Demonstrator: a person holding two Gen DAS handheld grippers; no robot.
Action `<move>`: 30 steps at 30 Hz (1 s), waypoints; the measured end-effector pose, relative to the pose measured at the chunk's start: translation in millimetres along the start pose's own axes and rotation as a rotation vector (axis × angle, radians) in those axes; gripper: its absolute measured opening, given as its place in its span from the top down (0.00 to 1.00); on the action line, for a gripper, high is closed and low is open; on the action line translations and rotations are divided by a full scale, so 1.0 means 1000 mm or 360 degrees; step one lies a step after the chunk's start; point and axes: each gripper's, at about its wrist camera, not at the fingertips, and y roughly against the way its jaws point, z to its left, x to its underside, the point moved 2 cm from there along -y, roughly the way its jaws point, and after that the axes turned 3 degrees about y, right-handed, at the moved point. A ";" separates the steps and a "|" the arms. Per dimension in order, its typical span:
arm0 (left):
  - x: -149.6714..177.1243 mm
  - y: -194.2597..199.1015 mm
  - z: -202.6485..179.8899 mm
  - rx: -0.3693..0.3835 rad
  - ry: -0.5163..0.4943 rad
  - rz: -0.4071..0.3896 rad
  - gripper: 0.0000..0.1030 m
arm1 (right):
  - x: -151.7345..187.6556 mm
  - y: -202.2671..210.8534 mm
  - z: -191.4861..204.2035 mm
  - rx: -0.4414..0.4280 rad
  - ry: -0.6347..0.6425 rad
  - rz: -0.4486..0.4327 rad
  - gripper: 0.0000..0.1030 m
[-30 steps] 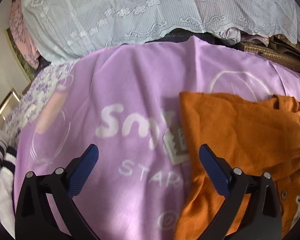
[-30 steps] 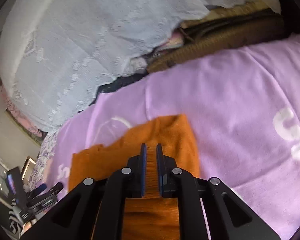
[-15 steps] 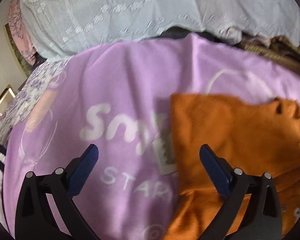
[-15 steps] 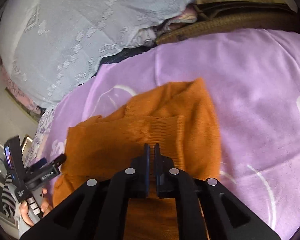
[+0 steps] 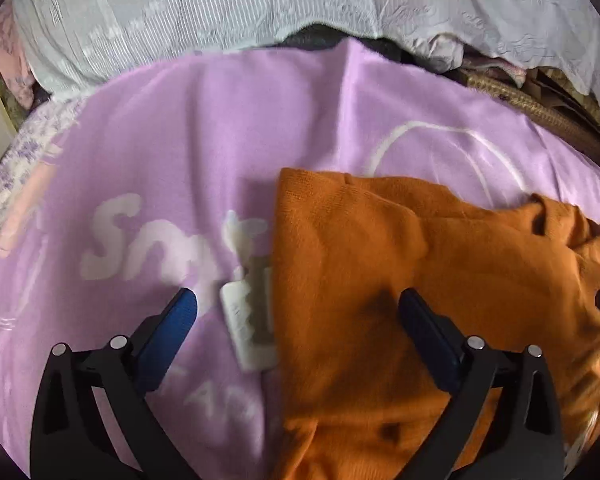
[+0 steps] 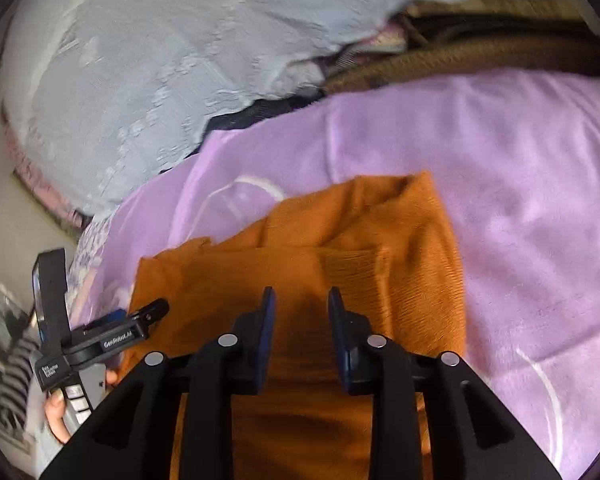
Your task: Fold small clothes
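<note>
Only from the right wrist: person's hand (image 6: 58,412).

Purple blanket (image 6: 519,184) open right of orange garment (image 6: 379,248); white lace cloth pile (image 6: 140,80) blocks far edge; white tag (image 5: 248,320) lies left of garment.

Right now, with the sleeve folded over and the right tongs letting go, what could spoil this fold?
1. The right tongs are opening just above the orange knitted top; a pad may drag the folded sleeve back.
2. The white paper tag lies half under the top's edge on the lilac printed blanket and could get folded in.
3. The open left tongs straddle that edge and could rumple it.
</note>
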 end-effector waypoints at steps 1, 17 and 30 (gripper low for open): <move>0.003 0.006 -0.003 -0.0018 -0.0060 -0.0026 0.05 | 0.002 0.001 0.008 0.0017 0.0060 0.0015 0.63; 0.109 0.069 -0.011 -0.0171 -0.0499 -0.0101 0.04 | 0.078 0.035 0.030 0.0201 0.0342 0.0219 0.39; 0.167 0.121 -0.002 -0.0192 -0.0523 -0.0158 0.04 | 0.133 0.091 0.030 0.0254 0.0407 0.0189 0.31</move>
